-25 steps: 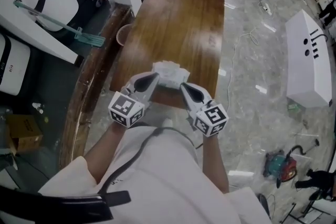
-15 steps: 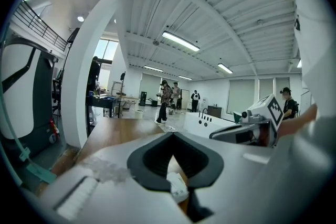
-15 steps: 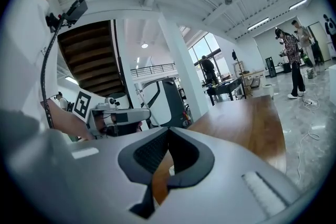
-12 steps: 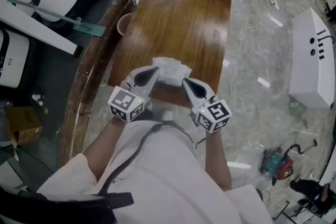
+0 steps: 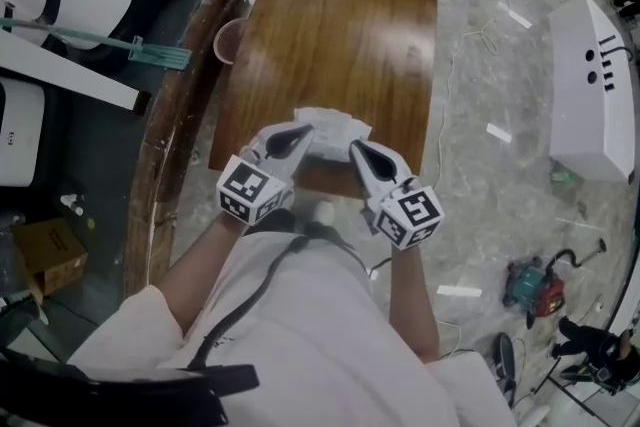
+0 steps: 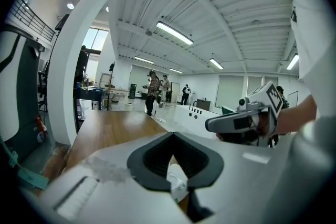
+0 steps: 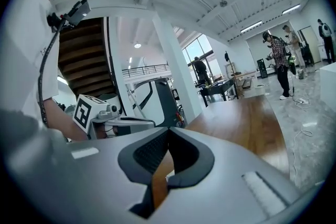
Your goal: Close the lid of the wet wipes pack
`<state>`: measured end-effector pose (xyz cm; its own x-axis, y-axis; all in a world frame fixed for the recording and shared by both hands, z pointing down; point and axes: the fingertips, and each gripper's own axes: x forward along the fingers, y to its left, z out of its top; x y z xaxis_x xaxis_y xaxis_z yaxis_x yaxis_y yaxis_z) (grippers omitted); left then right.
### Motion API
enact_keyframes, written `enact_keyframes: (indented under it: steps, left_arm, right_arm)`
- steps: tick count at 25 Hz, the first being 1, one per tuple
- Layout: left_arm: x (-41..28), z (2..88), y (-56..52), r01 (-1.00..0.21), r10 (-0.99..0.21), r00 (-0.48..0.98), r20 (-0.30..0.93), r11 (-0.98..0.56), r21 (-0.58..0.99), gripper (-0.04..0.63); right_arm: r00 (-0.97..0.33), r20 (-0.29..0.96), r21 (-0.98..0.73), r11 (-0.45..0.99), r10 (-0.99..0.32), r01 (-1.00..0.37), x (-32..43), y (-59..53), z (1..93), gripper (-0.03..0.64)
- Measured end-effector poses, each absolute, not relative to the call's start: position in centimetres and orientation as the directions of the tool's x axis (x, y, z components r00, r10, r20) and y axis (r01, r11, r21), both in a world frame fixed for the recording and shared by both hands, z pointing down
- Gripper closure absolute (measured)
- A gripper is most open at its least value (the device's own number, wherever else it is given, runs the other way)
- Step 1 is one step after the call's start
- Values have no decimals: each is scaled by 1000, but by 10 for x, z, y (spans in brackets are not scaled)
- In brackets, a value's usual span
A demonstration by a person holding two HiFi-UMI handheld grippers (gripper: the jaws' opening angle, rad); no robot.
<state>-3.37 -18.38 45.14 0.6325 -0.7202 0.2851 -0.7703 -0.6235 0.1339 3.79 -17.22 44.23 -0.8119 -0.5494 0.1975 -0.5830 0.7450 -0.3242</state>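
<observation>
The white wet wipes pack (image 5: 335, 127) lies on the wooden table (image 5: 340, 25), close to its near edge. I cannot tell how its lid stands. My left gripper (image 5: 302, 132) is at the pack's left near corner, jaws shut with nothing between them. In the left gripper view, a white corner of the pack (image 6: 176, 185) shows just below the left gripper (image 6: 172, 134). My right gripper (image 5: 356, 148) is at the pack's right near corner. In the right gripper view, the right gripper (image 7: 168, 129) has its jaws meeting at the tips, with only table wood behind them.
A pale round bowl (image 5: 228, 43) sits by the table's left edge, and a green broom (image 5: 110, 40) lies further left. On the floor to the right are a white bench-like unit (image 5: 590, 95) and a red and teal tool (image 5: 532, 291). People stand far off in the hall.
Both grippers have edged forward and down toward the near side of the pack. Their jaws look the same as before.
</observation>
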Motion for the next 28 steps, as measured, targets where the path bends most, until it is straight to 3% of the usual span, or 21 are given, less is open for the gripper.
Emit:
enact_keyframes:
  steps: [12,28]
  left_arm:
    - [-44,519,-221,-690,-600,690,406,-715,115,589]
    - [-34,587,-250,-646,-527,690,496,-757,94,455]
  right_arm:
    - [-710,262,-345,624,-653,-701,46,-176,469,607]
    - [-639,354,-359,532,-682,-767,55,-174,514,607]
